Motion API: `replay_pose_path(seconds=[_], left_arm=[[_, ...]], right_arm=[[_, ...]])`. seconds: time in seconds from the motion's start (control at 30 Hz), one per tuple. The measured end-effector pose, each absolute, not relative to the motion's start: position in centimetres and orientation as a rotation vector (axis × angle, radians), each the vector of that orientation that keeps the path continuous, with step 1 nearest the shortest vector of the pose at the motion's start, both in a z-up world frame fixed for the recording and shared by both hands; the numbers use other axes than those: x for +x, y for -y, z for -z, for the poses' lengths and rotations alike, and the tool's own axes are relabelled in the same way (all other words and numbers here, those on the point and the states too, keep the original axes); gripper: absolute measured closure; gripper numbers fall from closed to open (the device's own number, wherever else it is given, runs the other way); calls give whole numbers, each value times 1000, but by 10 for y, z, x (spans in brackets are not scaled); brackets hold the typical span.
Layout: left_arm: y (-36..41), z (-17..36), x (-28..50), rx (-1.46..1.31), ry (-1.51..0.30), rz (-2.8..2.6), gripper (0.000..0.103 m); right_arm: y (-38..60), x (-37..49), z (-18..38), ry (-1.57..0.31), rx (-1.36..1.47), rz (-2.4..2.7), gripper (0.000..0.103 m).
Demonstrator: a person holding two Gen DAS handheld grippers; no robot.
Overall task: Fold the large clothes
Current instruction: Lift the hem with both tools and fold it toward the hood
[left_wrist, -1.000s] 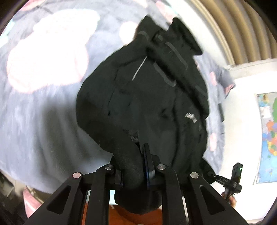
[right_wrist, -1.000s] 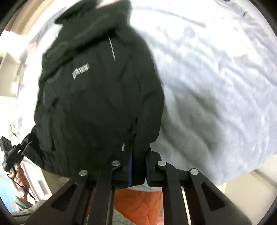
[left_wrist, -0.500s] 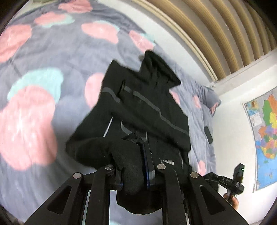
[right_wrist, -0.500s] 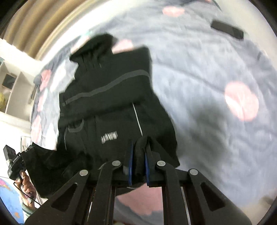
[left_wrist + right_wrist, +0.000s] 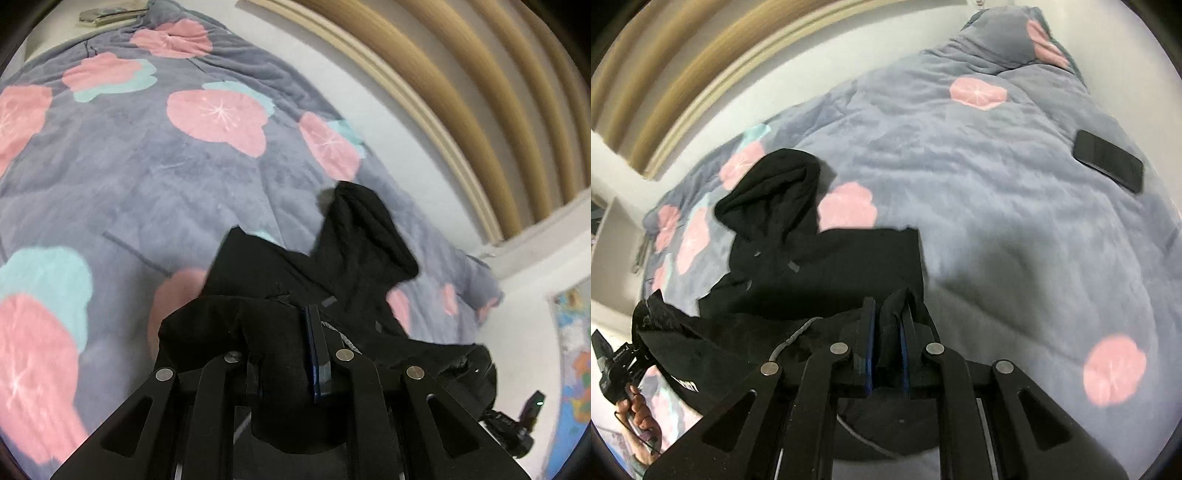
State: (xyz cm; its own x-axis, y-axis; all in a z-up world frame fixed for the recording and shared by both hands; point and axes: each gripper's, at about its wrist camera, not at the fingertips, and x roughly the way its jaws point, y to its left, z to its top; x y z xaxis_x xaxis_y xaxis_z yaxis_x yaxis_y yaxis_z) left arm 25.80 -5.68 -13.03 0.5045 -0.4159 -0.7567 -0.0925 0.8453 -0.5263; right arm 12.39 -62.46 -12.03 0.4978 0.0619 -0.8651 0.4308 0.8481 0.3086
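Both grippers, left (image 5: pixel 286 349) and right (image 5: pixel 886 341), clamp jacket (image 5: pixel 827 258) fabric; hood end lies on the blanket (image 5: pixel 997 221), phone (image 5: pixel 1108 160) nearby.

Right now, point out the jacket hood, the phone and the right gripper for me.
hood (image 5: pixel 775 188): right wrist view, on the bunched black fabric of its crown.
phone (image 5: pixel 1108 160): right wrist view, middle of its dark screen.
right gripper (image 5: pixel 886 328): right wrist view, between its fingertips, on the pinched jacket fabric.
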Motion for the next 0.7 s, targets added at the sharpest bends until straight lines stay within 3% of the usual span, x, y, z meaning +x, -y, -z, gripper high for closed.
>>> replay_pose_path(seconds=[0.23, 0.4, 0.57, 0.7], left_arm=[[80, 204, 329, -498, -1165, 108, 81], [89, 255, 353, -465, -1262, 87, 81], [86, 264, 360, -457, -1291, 154, 80], [84, 245, 355, -366, -1287, 252, 79]], right_arm=[[631, 208, 195, -1157, 507, 265, 78], [643, 236, 252, -1242, 574, 306, 78], [653, 243, 273, -1267, 641, 298, 77], [659, 235, 257, -1234, 678, 268, 76]])
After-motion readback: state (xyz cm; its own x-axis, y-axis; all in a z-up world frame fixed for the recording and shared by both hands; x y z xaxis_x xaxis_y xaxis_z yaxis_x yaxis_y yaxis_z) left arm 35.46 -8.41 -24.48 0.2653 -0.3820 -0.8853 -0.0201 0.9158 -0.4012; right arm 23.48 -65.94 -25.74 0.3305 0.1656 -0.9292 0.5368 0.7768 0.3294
